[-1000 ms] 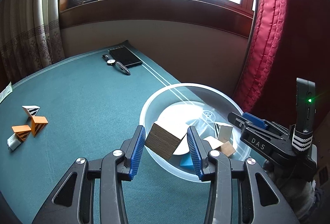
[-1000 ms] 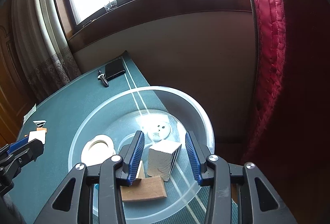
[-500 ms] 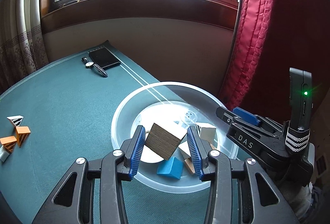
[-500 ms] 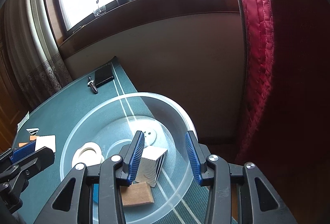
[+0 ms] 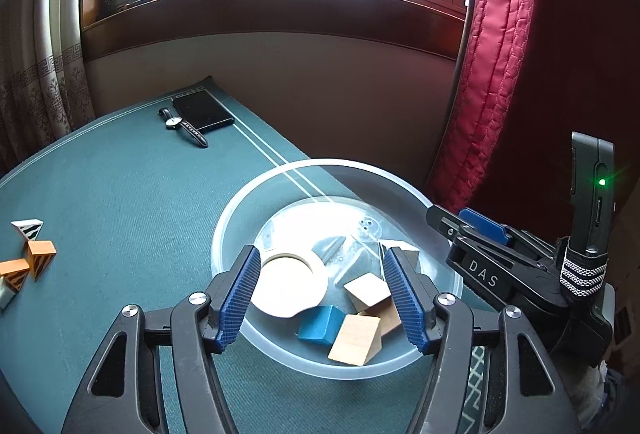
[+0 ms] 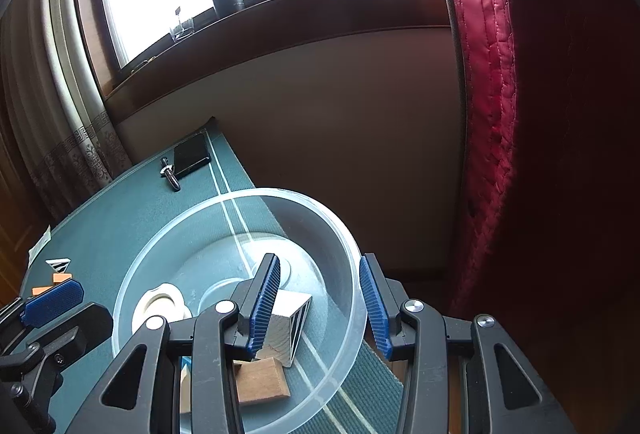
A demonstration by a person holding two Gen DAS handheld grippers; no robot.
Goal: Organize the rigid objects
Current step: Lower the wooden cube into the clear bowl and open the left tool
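While its blue-padded jaws have just been spreading and now hold nothing, the left tool (image 5: 320,298) hangs over the clear round plastic bowl (image 5: 240,210), where the pale wooden block (image 5: 355,339) lies with a blue block (image 5: 320,322) and a white tape ring (image 5: 286,286). Out to its left on the green desk (image 5: 120,194), well apart from the bowl, sit the orange and striped wedge blocks (image 5: 38,258), likely next. The left tool is nearer them; the right tool (image 6: 320,298), jaws parted and empty, hovers over the bowl's right rim.
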